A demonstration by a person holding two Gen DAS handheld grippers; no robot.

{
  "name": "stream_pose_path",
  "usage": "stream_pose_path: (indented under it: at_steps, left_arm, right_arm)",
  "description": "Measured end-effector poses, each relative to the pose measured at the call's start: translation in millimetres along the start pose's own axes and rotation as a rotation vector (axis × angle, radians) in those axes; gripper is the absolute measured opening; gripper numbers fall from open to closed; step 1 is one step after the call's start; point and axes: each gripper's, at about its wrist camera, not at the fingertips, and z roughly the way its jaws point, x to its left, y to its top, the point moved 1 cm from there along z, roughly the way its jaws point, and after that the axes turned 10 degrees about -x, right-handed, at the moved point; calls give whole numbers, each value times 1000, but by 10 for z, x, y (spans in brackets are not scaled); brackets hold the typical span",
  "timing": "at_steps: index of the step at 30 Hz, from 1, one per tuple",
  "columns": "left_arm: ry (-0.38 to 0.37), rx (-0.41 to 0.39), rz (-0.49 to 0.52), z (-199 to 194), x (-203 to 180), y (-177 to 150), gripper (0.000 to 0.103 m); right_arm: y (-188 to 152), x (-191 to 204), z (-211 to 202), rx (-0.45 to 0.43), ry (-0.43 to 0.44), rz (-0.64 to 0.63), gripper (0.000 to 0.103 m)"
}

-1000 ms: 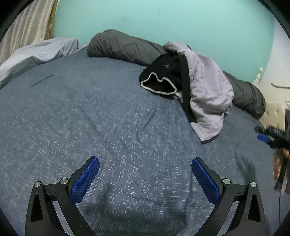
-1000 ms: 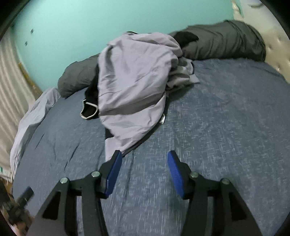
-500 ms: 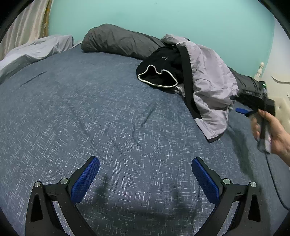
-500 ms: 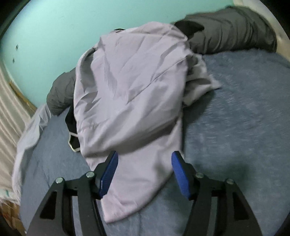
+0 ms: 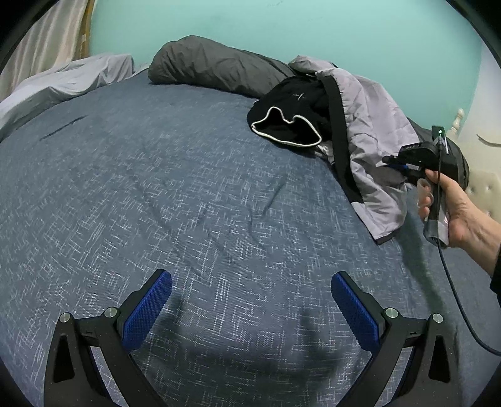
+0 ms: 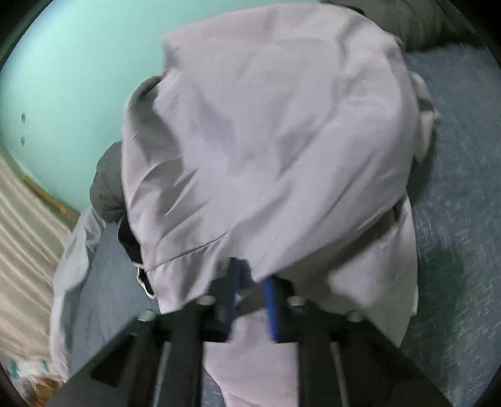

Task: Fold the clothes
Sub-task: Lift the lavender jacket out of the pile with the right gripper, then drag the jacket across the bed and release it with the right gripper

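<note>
Left wrist view looks across a bed covered by a dark blue, white-flecked woven bedspread (image 5: 194, 200), with the left gripper (image 5: 250, 308) at the bottom of the frame, its two blue-padded fingers spread wide over bare cover and nothing between them. A rumpled pale lilac jacket with a black zip band (image 5: 372, 137) lies at the upper right of the frame, draped partly over a black garment with white piping (image 5: 288, 125); behind both, a long dark grey rolled duvet (image 5: 213, 70) runs along the turquoise wall (image 5: 281, 28). At the right edge a person's hand (image 5: 460, 213) grips the handle of the right gripper (image 5: 391, 161), whose tip is at the jacket's near edge. Right wrist view, blurred, is filled almost wholly by the same lilac jacket (image 6: 275, 141); at lower centre the right gripper (image 6: 253, 291) has its blue pads drawn close together, pinching a fold of the jacket's hem between them. Pale grey sheet (image 6: 72, 266) shows at the left.
</note>
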Motion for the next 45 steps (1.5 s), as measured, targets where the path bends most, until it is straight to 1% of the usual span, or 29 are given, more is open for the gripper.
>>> stream_pose_path:
  at_steps: [3, 9, 11, 14, 17, 18, 21, 24, 26, 27, 28, 29, 30, 31, 33, 35, 37, 39, 42, 45]
  left_arm:
    - [3, -12, 16, -28, -46, -4, 103]
    - [8, -49, 31, -103, -94, 49, 103]
    - [10, -56, 30, -130, -84, 61, 103]
    - [16, -65, 28, -163, -75, 71, 103]
    - [12, -65, 24, -170, -75, 78, 103]
    - [11, -65, 25, -170, -78, 77, 103]
    - [8, -63, 28, -171, -85, 72, 103]
    - [6, -62, 31, -171, -92, 68, 103]
    - [4, -61, 33, -171, -97, 65, 103]
    - [3, -61, 34, -172, -99, 64, 103]
    - [3, -61, 34, -172, -99, 60, 103]
    - [3, -60, 32, -171, -98, 55, 103]
    - [3, -60, 30, -171, -97, 50, 103]
    - [4, -60, 32, -167, -98, 50, 103]
    - [7, -61, 38, -155, -96, 53, 103]
    - [8, -59, 35, -138, -85, 54, 103]
    - [10, -54, 34, -113, -73, 47, 103]
    - [12, -48, 32, -89, -53, 40, 103]
    - [14, -39, 25, -47, -25, 28, 103]
    - [15, -31, 18, -13, -5, 15, 103]
  right_arm:
    - [-26, 29, -247, -28, 22, -54, 1]
    - [-116, -120, -889, -54, 32, -117, 1]
    - [-151, -244, -1141, -59, 27, -128, 0]
    - [-182, -394, -1421, -54, -9, -148, 0]
    - [-292, -590, -1696, -35, -36, -154, 0]
    - [-363, -651, -1807, -27, -52, -165, 0]
    - [-523, -746, -1974, 13, -117, -181, 0]
    - [-669, -942, -2113, 94, -227, -211, 0]
    - [-696, -1013, -2202, 125, -319, -241, 1]
    - [-650, -1013, -2269, 107, -357, -233, 4]
    - [-600, -961, -2289, 79, -376, -227, 8]
    - [-528, -875, -2279, 53, -391, -248, 13]
    - [-453, -784, -2266, 28, -405, -272, 24]
    - [-377, -694, -2253, 2, -419, -296, 32]
    - [-266, -442, -2074, -4, -378, -360, 48]
    - [-180, -209, -1841, -16, -357, -421, 49]
    - [-105, -62, -1570, -6, -313, -423, 54]
    - [-29, 55, -1275, 9, -273, -412, 56]
    - [83, 120, -870, 24, -296, -416, 56]
    - [101, 156, -577, 37, -308, -413, 56]
